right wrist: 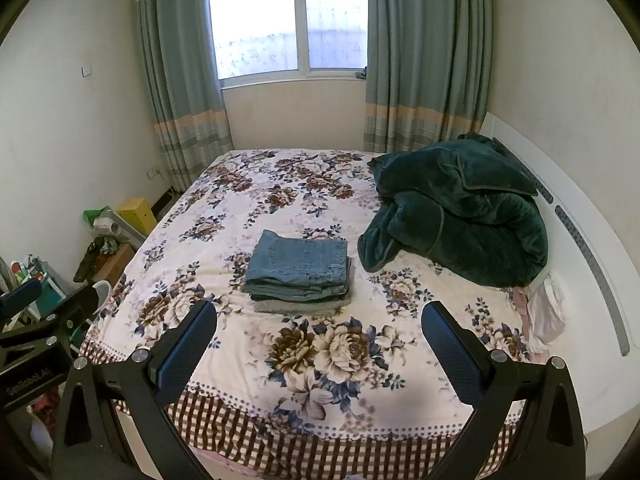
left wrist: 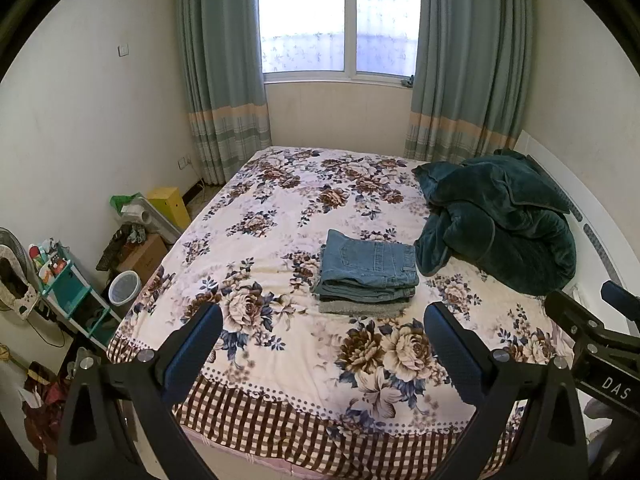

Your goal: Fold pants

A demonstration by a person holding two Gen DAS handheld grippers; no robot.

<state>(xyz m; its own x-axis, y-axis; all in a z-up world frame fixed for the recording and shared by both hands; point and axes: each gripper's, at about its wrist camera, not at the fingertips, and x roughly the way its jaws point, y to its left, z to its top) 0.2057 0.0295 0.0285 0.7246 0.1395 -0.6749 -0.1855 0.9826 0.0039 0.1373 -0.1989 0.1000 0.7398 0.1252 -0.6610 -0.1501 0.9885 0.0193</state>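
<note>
1. Green blanket [left wrist: 496,220] heaped on the bed [left wrist: 280,216], just right of the pants [left wrist: 366,270].
2. Boxes and a bin [left wrist: 124,288] down on the floor, left of the bed.
3. Pants folded in a stack, mid-bed.
4. Left claw [left wrist: 322,350] wide open, empty, touching nothing.
5. Right claw [right wrist: 320,346] wide open, empty too.

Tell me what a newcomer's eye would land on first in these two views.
First, the stack of folded jeans in the middle of the flowered bedspread, denim on top and a grey piece at the bottom. Next, the dark green blanket heaped to the stack's right by the white headboard. In the foreground, the left gripper and right gripper hang open over the bed's near edge, holding nothing.
</note>
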